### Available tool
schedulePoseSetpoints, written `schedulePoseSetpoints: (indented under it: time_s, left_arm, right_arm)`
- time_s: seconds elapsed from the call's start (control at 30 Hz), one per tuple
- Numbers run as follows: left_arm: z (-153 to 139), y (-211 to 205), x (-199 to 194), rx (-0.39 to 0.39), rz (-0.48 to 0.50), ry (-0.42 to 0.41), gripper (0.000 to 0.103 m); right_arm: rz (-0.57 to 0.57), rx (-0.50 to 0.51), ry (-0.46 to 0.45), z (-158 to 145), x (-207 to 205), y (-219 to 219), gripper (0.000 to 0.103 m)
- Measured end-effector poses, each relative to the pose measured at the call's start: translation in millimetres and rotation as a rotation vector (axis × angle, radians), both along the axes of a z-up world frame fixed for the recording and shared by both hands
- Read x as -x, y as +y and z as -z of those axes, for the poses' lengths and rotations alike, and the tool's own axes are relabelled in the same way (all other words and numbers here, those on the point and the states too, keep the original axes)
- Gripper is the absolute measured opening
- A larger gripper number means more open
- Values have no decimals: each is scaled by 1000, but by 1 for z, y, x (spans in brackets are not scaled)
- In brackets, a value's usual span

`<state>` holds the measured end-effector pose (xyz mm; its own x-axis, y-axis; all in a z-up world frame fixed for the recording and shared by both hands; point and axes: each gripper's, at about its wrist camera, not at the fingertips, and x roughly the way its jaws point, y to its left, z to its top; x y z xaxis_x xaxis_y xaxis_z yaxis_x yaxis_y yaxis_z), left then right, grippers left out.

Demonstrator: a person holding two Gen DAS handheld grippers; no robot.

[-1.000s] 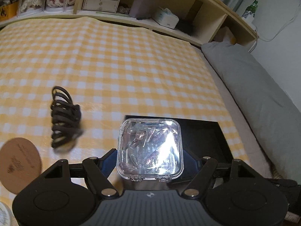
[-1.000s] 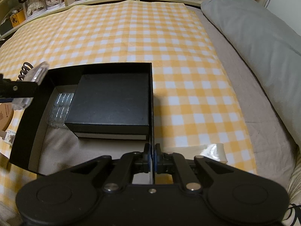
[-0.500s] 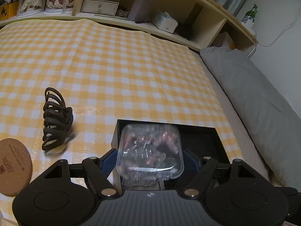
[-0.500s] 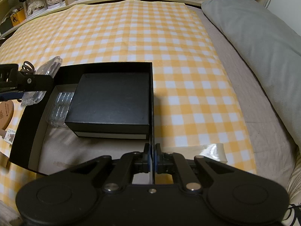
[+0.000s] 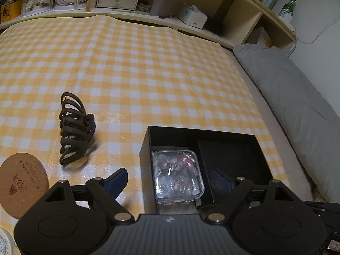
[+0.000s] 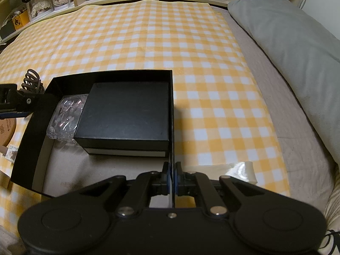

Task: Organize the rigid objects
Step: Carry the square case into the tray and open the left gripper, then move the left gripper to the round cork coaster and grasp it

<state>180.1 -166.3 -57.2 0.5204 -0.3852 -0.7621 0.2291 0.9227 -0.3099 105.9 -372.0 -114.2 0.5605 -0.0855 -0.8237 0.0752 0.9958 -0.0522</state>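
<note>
Open gingham (image 5: 148, 70) — hair claw (image 5: 74, 127) left

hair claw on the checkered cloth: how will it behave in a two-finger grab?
The hair claw looks like rigid plastic, probably light. Its open curved prongs give pads little flat surface, so it may twist or slip. It lies on its side on the cloth, so a push would likely rock or skid it, not roll it.

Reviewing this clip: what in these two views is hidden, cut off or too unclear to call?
- Contents of the clear case: left wrist view, glare and clutter blur them.
- Closed small black box: both views, the lid hides its inside.
- Open black box, floor under the case and small box: covered by them.
- Round cork coaster: print too small; the left edge cuts it.
- White object, bottom-left corner, left wrist view: mostly cut off.
</note>
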Motion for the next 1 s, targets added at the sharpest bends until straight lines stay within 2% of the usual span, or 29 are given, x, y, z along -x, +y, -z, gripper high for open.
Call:
schedulePoseSetpoints:
  time_s: [0.47, 0.73, 1.0]
  left_arm:
    - [1, -3, 4, -82, 42, 35, 86]
    - [-14, 4, 17, -106, 50, -1, 86]
    - [-33, 21, 36, -145, 19, -65, 103]
  right_arm:
    - [-2, 0, 4, 1, 1, 1, 4]
    - [-1, -6, -2, 0, 1, 0, 4]
    - [4, -22, -15, 0, 4, -3, 3]
